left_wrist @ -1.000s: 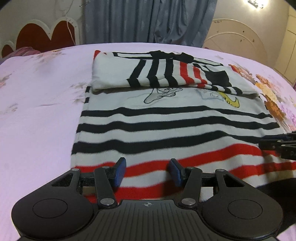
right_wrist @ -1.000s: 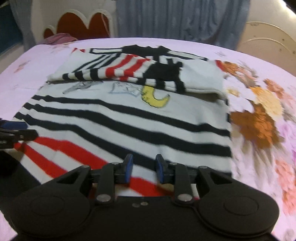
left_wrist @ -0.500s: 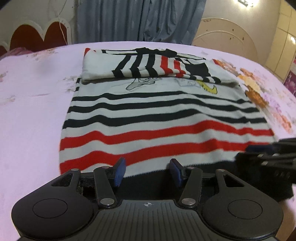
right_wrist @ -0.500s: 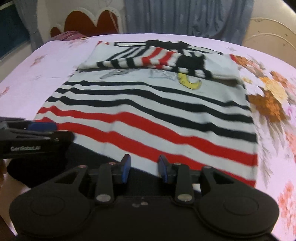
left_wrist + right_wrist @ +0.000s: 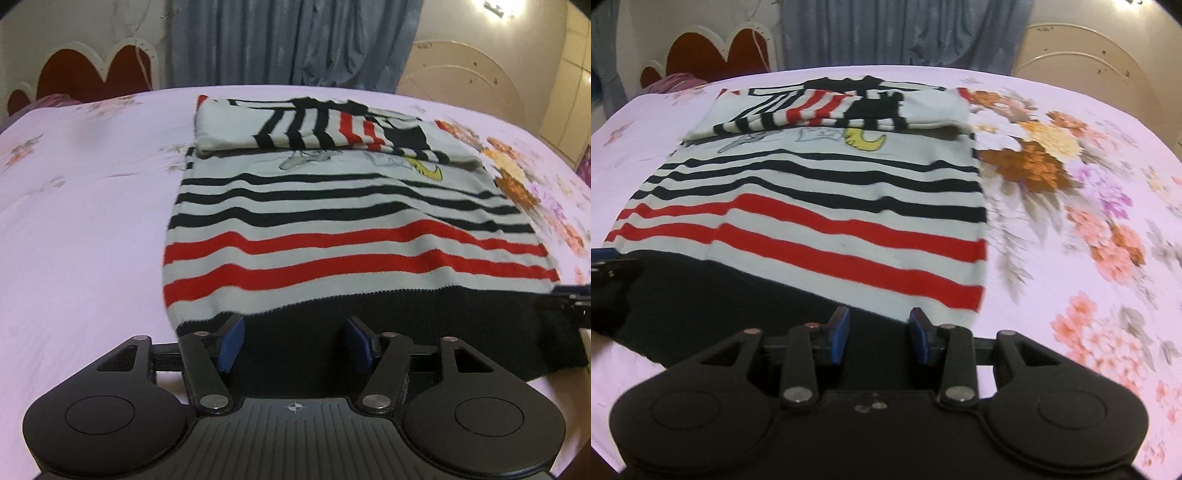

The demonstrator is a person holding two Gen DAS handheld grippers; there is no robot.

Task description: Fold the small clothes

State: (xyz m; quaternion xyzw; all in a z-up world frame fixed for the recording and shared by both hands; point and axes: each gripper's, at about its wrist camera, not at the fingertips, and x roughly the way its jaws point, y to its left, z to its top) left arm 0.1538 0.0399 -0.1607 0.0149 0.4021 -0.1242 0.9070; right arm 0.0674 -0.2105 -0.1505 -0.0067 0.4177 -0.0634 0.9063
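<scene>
A: Where is the striped sweater (image 5: 332, 229)?

B: Flat on the pink bedsheet (image 5: 81, 229), filling the middle of both wrist views. Its sleeves (image 5: 332, 127) are folded across the chest at twelve o'clock, and its black hem band (image 5: 369, 332) lies nearest, at six o'clock.

A: And the left gripper (image 5: 293, 343)?

B: Low over the hem band near its left corner. The jaws stand apart and are widening; black knit shows in the gap, but the blue pads (image 5: 231, 343) do not press it.

A: The right gripper (image 5: 879, 336)?

B: The same, over the hem toward the sweater's right edge. Its jaws are narrower but also widening, with the pads (image 5: 839, 338) clear of the cloth.

A: Can either see the other?

B: Yes. The right gripper pokes in at three o'clock of the left view, the left one at nine o'clock of the right view.

A: Around the bed?

B: A flower print (image 5: 1052, 162) at two o'clock, blue curtains (image 5: 905, 33) at twelve, a red headboard (image 5: 88, 77) at ten.
</scene>
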